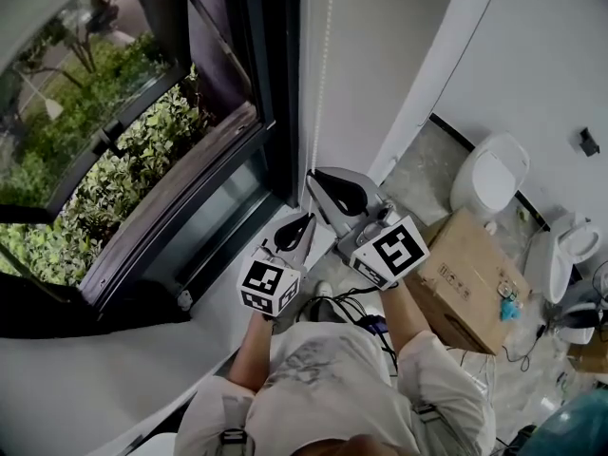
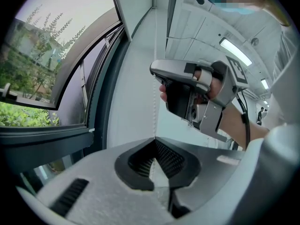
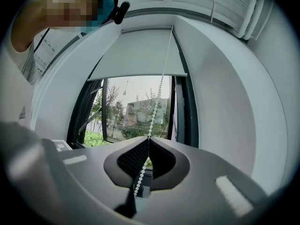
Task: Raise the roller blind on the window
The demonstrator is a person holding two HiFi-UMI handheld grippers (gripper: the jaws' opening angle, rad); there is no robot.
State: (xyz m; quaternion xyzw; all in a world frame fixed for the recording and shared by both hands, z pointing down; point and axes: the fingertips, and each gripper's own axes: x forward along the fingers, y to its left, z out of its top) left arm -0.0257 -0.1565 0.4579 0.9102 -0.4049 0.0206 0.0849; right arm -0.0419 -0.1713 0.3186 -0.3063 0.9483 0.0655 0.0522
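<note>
Two grippers meet at the bead chain beside the window, left gripper below right gripper.

Left gripper view: jaws pinch the bead chain.

Right gripper view: likewise. Roller blind covers only the window's top, so probably a few pulls remain.

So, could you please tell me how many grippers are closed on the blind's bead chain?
2. The left gripper clamps the bead chain lower down; the right gripper clamps it just above. Both have their fingers shut on it.
</note>
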